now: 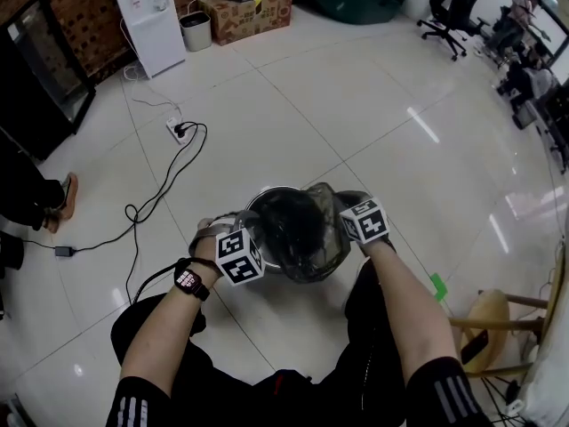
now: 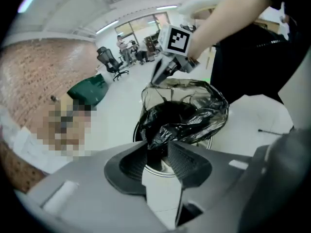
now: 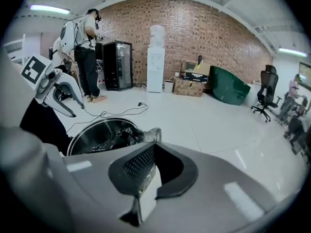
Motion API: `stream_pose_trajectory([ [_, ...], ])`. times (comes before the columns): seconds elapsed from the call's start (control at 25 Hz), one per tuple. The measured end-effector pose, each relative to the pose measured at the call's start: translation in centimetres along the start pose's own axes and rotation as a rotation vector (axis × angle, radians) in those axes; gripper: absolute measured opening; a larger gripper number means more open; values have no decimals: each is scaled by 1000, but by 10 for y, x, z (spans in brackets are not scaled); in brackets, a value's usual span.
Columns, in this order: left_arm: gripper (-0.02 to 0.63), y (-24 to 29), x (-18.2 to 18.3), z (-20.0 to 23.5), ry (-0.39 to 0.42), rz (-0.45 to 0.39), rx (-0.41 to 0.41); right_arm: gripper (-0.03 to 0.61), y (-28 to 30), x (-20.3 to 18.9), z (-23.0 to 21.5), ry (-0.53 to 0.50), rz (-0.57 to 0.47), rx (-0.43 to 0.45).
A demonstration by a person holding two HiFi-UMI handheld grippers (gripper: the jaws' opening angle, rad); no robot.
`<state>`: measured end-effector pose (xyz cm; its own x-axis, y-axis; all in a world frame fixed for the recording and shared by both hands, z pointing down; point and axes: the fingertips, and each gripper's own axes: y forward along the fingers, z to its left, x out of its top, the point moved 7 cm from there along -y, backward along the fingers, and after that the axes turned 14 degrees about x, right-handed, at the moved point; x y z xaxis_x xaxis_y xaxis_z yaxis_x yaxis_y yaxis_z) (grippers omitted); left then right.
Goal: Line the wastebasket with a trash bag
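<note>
Head view first: what does it show, biggest thing down?

It shows a pale tiled floor. In its middle, just in front of the person, stands the steel wastebasket. The black trash bag sits in its mouth, crumpled, with most of its edge gathered inside and not yet folded over the rim.

So which step is in hand?

Opening the bag's mouth and spreading it over the rim, by the look of it. The lining seems about half done. The right gripper, at the basket's right side, is clenched on a strip of the bag's edge and holds it above the rim. The left gripper view shows the film drawn up to its tips.

And the left gripper?

It hangs at the near left side of the basket. Its fingers stand apart, released. A fold of the bag lies between the tips, but the pads do not appear to press on it.

What does the next move call for?

Probably the left one has to close on that fold. Then both must pull outward and down so that the edge wraps the rim all round. The film looks thin and slack, so it may slip free or tear under a hard pull.
</note>
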<state>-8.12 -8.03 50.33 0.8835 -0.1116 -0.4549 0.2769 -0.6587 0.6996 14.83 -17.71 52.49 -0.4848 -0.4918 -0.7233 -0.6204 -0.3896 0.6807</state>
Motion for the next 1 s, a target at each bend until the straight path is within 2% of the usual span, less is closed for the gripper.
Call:
stream_pose_trajectory([
  [0.12, 181, 18, 6, -4, 161, 13, 12, 6, 10, 2, -8, 14, -27, -13],
  [0.2, 213, 33, 7, -9, 211, 24, 16, 5, 17, 5, -14, 18, -47, -14],
  [0.28, 215, 47, 7, -5, 212, 28, 35, 5, 25, 8, -21, 15, -70, -9],
  [0.48, 202, 66, -5, 30, 14, 32, 43, 6, 34, 29, -26, 15, -198, -8],
  [0.64, 195, 77, -15, 51, -101, 45, 33, 6, 26, 49, -34, 61, -349, 19],
  [0.8, 173, 92, -13, 67, -209, 23, -9, 5, 16, 50, -46, 149, -473, 53],
  [0.88, 164, 98, -8, 77, -251, 6, -19, 5, 13, 45, -50, 177, -489, 62],
  [1.0, 137, 109, 4, 82, -262, -2, -45, 6, 13, 34, -52, 181, -470, 69],
])
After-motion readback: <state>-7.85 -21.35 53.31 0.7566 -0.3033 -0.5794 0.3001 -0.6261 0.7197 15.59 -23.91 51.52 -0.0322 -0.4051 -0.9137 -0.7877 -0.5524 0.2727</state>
